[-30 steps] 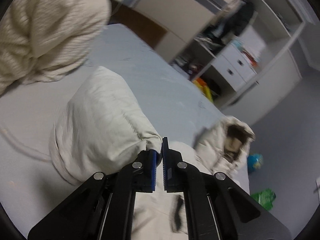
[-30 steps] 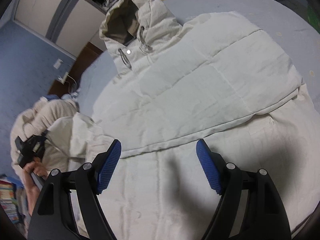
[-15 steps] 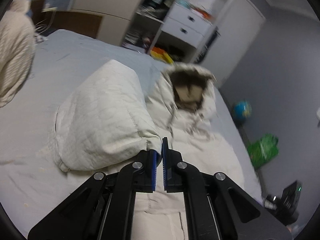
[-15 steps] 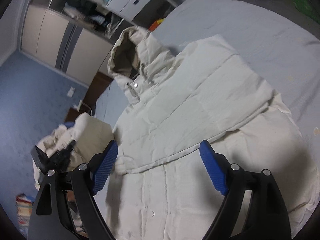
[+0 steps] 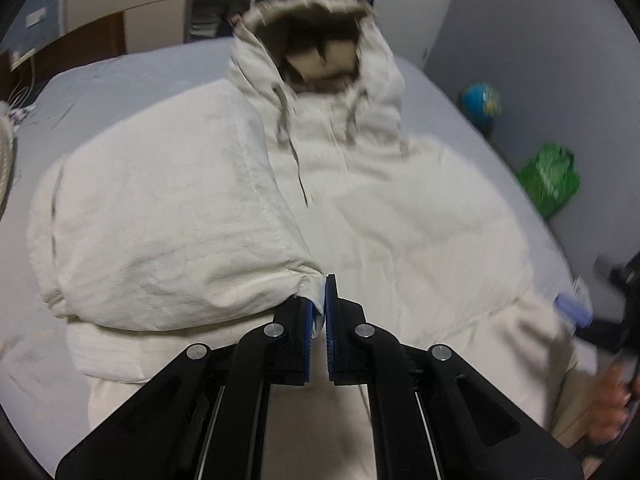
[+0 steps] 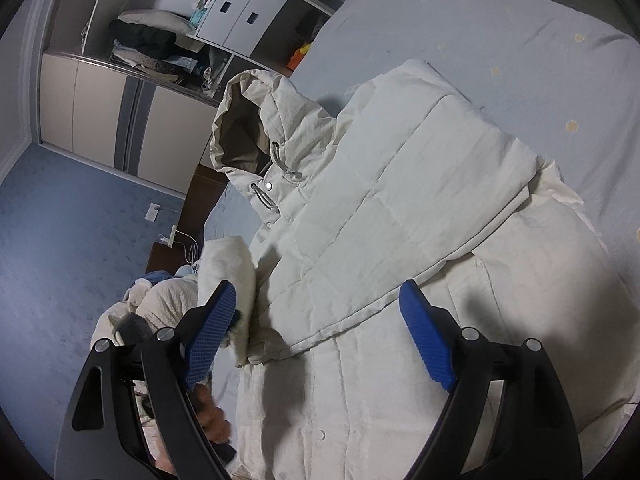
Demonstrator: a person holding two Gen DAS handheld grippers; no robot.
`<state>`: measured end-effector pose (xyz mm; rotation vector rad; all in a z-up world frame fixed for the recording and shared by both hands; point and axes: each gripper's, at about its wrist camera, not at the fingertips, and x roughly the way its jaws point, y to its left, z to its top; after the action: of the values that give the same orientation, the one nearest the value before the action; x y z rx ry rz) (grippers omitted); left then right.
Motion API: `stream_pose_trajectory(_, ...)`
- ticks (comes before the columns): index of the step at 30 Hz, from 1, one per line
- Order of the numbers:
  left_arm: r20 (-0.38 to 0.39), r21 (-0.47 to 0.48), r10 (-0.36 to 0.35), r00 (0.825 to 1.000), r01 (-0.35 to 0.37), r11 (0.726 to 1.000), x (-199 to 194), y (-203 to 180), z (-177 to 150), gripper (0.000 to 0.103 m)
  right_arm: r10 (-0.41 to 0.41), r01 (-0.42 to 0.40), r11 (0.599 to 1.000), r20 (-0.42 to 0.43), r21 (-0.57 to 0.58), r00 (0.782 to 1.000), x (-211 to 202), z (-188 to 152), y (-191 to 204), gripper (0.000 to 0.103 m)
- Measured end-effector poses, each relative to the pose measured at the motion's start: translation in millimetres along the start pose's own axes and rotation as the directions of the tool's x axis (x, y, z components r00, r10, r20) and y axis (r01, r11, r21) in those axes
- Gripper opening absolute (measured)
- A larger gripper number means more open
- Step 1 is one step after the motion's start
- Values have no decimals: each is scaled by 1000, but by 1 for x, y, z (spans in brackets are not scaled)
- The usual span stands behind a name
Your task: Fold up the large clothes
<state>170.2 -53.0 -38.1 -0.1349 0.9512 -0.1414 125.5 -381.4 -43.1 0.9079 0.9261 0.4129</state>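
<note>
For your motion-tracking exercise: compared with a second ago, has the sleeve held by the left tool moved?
Yes. The sleeve, pinched in the left tool, has swung across the bed toward the hood, now lying beside it over the jacket body.

Bed (image 6: 500,40) with pale blue-grey sheet, a few small yellowish spots near far edge. Directly on it: cream hooded puffer jacket (image 6: 400,208) spread flat, hood (image 5: 320,52) toward the wardrobe side; second cream knit garment (image 6: 160,300) bunched at bed's left edge.
</note>
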Motion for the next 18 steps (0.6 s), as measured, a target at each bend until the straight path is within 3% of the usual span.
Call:
stream_pose_trajectory(6, -87, 24, 2, 996, 0, 1000, 34, -2, -18, 15, -10, 10, 1000, -8, -1, 1000, 1, -1, 0, 80)
stream_pose_trajectory(9, -106, 21, -28, 994, 30, 999, 34, -1, -21, 33, -26, 26, 1000, -14, -17, 1000, 2, -3, 2, 80)
stream_pose_trajectory(11, -123, 6, -51, 991, 52, 999, 27, -2, -20, 57, -39, 38, 999, -20, -28, 999, 3, -3, 3, 80)
stream_pose_trajectory(14, -128, -1, -65, 990, 66, 998, 7, -7, -20, 75, -50, 49, 998, -29, -32, 998, 7, -4, 2, 80)
stream_pose_trajectory(16, -103, 11, -67, 992, 69, 998, -13, -9, -20, 79, -59, 57, 998, -38, -38, 998, 10, -5, 3, 80)
stream_pose_trajectory(18, -61, 9, -113, 992, 113, 994, -31, -6, -19, 81, -63, 61, 997, -42, -47, 997, 11, -6, 4, 80)
